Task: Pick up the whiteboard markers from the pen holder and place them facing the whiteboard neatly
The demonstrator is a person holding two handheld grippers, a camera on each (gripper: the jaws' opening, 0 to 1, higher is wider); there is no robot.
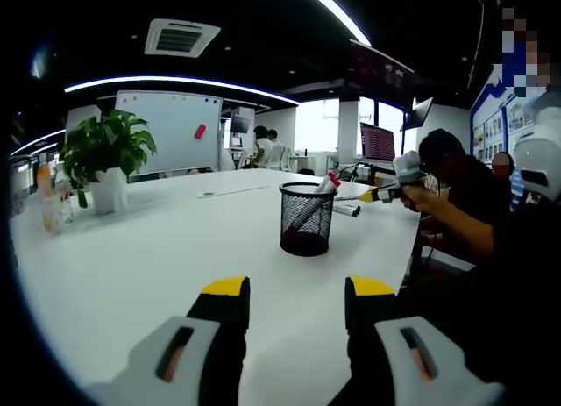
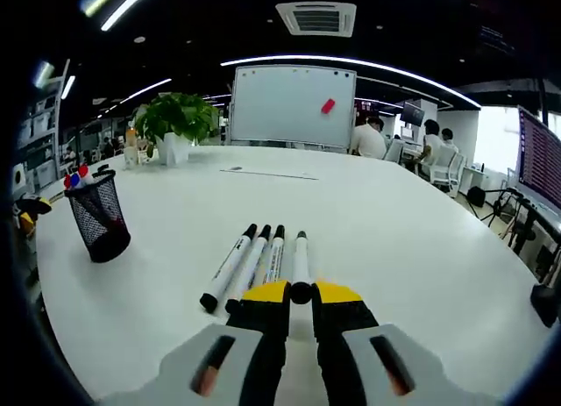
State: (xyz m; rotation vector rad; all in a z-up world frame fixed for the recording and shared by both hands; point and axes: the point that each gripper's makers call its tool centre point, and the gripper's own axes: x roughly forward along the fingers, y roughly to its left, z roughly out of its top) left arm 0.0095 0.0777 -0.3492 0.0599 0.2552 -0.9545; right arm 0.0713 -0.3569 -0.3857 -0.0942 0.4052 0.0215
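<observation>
White laminate covers the broad bench (image 2: 421, 239), and on it, in the right gripper view, four whiteboard markers (image 2: 259, 261) lie side by side with their black caps toward the whiteboard (image 2: 294, 105) at the far end of the room. The right gripper (image 2: 301, 294) has its yellow-tipped fingers closed on the rightmost marker (image 2: 301, 259), whose near end sits between them; the other three lie just to its left, nearly parallel and touching one another. The black mesh pen holder (image 2: 99, 217) stands well apart to the left, upright, with red and blue marker caps (image 2: 75, 177) poking over its rim. A potted plant (image 2: 175, 121) stands farther back, near the whiteboard, which carries a small red object (image 2: 328, 106). In the left gripper view the left gripper (image 1: 296, 292) hovers over the bare bench with its fingers apart and nothing between them. Ahead of it stands the pen holder, a red-capped marker (image 1: 320, 198) leaning inside, and beyond that the right gripper reaches in from the right, held by a person's hand (image 1: 412, 194), with laid-down markers just behind the holder. People sit at desks in the background.
</observation>
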